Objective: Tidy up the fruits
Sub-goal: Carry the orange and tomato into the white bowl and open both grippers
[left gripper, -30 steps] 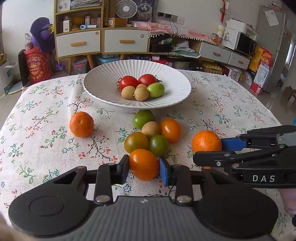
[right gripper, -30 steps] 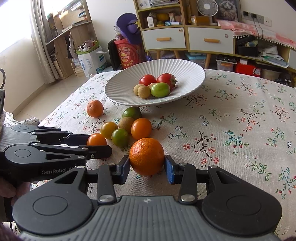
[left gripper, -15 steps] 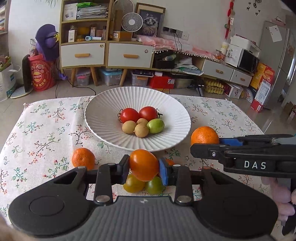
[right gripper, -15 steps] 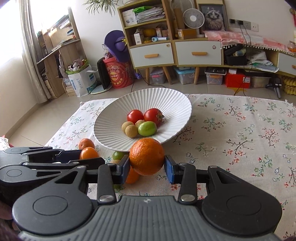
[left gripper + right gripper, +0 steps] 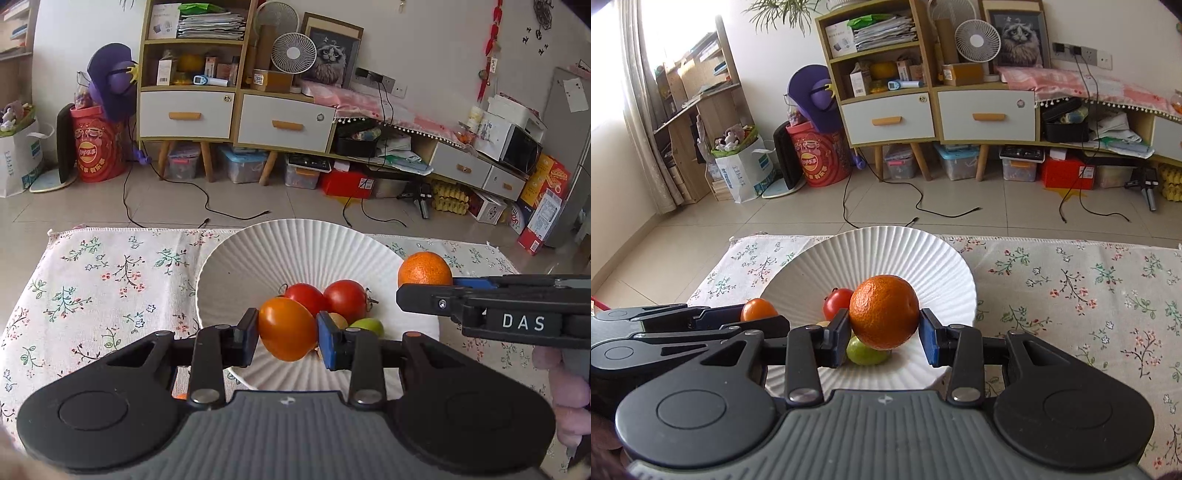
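Your left gripper (image 5: 287, 329) has its jaws clamped on an orange tomato (image 5: 287, 329); your right gripper (image 5: 884, 313) grips a mandarin (image 5: 884, 313). The white plate (image 5: 923, 254) lies just beneath both.

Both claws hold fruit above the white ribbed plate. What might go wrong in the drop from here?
1. The left claw and right claw sit close together over one white ribbed plate, so they may bump.
2. The round orange mandarin hangs above the red tomatoes and green fruit; released there, it could strike them or roll.
3. The smooth orange tomato is near the plate's front rim and might roll out.
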Motion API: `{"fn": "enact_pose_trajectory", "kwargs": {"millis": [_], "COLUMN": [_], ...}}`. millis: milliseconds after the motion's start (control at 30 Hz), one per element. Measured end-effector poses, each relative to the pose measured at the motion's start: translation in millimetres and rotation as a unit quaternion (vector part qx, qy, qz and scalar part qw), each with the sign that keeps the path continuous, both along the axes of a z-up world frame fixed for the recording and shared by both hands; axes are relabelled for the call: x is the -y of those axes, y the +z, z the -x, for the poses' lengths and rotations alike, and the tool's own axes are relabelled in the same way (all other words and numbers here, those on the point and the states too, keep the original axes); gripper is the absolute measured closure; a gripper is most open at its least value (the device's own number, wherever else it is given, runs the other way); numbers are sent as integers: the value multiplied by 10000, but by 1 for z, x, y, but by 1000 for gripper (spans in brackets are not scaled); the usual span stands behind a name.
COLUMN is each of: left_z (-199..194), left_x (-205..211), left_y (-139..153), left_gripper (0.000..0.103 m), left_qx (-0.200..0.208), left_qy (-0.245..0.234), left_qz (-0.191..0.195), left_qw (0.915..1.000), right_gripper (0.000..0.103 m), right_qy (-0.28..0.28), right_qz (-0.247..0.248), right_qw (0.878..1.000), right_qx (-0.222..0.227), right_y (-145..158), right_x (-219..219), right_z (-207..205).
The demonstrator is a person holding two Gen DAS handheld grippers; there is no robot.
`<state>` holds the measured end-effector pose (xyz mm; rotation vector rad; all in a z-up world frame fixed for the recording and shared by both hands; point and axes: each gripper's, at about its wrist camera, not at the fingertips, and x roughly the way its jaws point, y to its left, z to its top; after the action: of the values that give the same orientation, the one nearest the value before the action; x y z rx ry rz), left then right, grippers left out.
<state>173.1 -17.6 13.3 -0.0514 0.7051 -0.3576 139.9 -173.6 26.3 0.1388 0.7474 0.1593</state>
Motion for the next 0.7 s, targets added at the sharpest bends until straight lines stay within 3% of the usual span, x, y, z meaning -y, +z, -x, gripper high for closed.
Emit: {"fn": "enact_pose_trajectory", "kwargs": {"millis": [300,700], "left_z": [-20,-21], "left_x": [3,2], "left_y": [-20,-21], "left_gripper": [77,77], "left_qx": [42,133], "left_qy": [-239,-410], "left_qz": [-139,91], "left_qw": [9996,9990], "right_gripper": [67,66], "right_qy": [-120,-52], "right_qz": [-124,-155], "right_qw": [9996,9993], "right_qx": [-207,-327], "right_y": [-22,-33], "right_x": [-8,-15], "right_z": [-45,-56]}}
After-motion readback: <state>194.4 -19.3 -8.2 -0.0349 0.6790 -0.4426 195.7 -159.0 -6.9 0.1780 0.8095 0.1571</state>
